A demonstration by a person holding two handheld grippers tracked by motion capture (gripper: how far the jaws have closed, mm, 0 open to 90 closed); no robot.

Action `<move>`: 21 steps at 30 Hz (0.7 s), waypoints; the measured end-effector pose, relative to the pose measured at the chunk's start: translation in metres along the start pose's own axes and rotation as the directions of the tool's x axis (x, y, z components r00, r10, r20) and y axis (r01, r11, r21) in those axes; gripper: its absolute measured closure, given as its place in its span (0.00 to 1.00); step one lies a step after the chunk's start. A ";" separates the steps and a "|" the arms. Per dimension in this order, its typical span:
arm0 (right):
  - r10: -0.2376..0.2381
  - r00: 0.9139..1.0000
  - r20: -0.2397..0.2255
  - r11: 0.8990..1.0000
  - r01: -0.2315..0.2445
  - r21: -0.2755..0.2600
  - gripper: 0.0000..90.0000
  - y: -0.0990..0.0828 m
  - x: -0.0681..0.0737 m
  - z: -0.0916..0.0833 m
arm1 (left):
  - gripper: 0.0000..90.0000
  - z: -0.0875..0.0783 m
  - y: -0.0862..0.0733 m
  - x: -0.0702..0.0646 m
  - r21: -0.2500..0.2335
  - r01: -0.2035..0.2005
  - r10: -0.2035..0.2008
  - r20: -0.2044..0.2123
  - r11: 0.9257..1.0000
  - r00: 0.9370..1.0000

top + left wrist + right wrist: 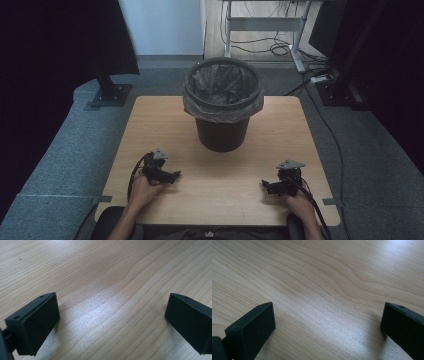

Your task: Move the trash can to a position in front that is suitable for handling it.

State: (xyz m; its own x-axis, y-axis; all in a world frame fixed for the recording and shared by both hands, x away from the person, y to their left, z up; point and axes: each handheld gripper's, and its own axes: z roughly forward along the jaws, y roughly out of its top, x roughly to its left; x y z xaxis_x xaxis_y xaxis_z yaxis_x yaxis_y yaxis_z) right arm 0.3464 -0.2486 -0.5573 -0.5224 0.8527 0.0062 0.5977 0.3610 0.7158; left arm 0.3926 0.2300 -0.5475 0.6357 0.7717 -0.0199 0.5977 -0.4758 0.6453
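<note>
Both claws rest low on the wooden table [220, 165], each held by a hand at the near edge; the left gripper [176, 175] lies at the near left with its jaws spread wide and nothing between them, and the right gripper [264, 185] lies at the near right, jaws likewise wide apart and empty; the two point inward toward each other, well apart. Each carries a grey three-cornered plate on top and trails a dark cable toward the person.

In the left gripper view and the right gripper view, pale wood grain runs between the black jaws, with a soft sheen of light on it; the tabletop is light, square-cornered and bare near the claws.

At the far middle of the table stands a dark waste bin [222, 132], upright, lined with a clear plastic bag [200, 107] folded over its rim; it sits well away from both grippers.

Around the table lies grey carpet [65, 160]; dark curtains [60, 45] hang at left and right; a pale desk frame [265, 22] with loose cables stands behind. No writing or brand can be read anywhere.
</note>
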 end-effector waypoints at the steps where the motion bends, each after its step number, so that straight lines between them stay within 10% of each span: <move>1: 0.002 1.000 0.001 1.000 -0.002 0.000 0.00 0.000 0.000 0.000 | 0.00 0.000 0.000 0.000 -0.001 0.000 0.000 -0.001 1.000 1.000; 21: -0.004 1.000 -0.006 1.000 0.004 0.001 0.00 0.001 -0.001 0.001 | 0.00 0.003 0.003 0.003 -0.002 -0.007 0.007 0.007 1.000 1.000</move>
State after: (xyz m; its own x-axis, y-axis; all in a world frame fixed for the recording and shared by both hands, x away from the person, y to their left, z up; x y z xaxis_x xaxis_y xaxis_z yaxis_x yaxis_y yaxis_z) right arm 0.3483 -0.2483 -0.5572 -0.5284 0.8490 0.0071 0.5959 0.3649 0.7154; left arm 0.3976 0.2295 -0.5475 0.6432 0.7654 -0.0203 0.5924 -0.4807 0.6466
